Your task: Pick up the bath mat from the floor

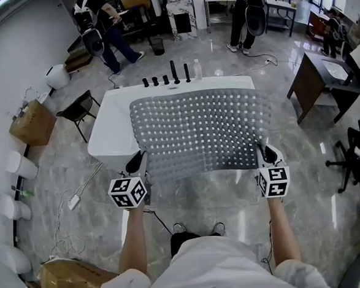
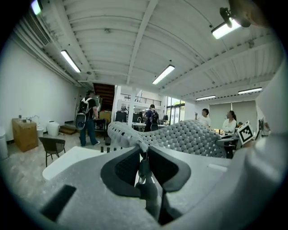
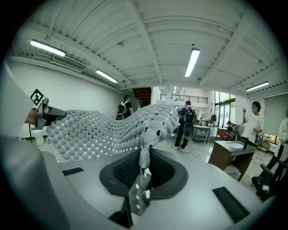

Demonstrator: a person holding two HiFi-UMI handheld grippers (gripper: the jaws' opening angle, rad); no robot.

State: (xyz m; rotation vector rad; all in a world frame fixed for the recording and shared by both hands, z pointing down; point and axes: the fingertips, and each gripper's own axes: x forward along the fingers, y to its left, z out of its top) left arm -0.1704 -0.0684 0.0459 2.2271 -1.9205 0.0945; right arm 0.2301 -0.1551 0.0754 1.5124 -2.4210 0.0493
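- We hold the bath mat [image 1: 200,129] up off the floor [image 1: 233,195], stretched between our two claws by its near corners.
- Our left claw [image 1: 136,162] is pinching the mat's near left corner. In the left gripper view the dark pads are pressed onto a thin fold of grey mat, with the rest of the sheet billowing away beyond the tips.
- Our right claw [image 1: 268,154] is pinching the near right corner. In the right gripper view its pads are clamped on a gathered tab of the mat, and a short end of the mat sticks out below the pads.
- The mat is grey, rubbery and covered in rows of small bumps and holes. It spreads away from us in a wavy sheet, sagging a little between the two grips.
- From the head view the mat lies in front of a white bathtub [image 1: 114,123] and hides most of its basin. We cannot tell whether the far edge touches the tub.
- A row of black fittings [image 1: 174,73] stands on the tub's far rim.
- To the left of the tub there is a dark folding chair [image 1: 79,110], and further left a cardboard box [image 1: 32,123].
- Two people stand well back in the room, one at the upper left [image 1: 101,29] and one at the upper right [image 1: 247,12].
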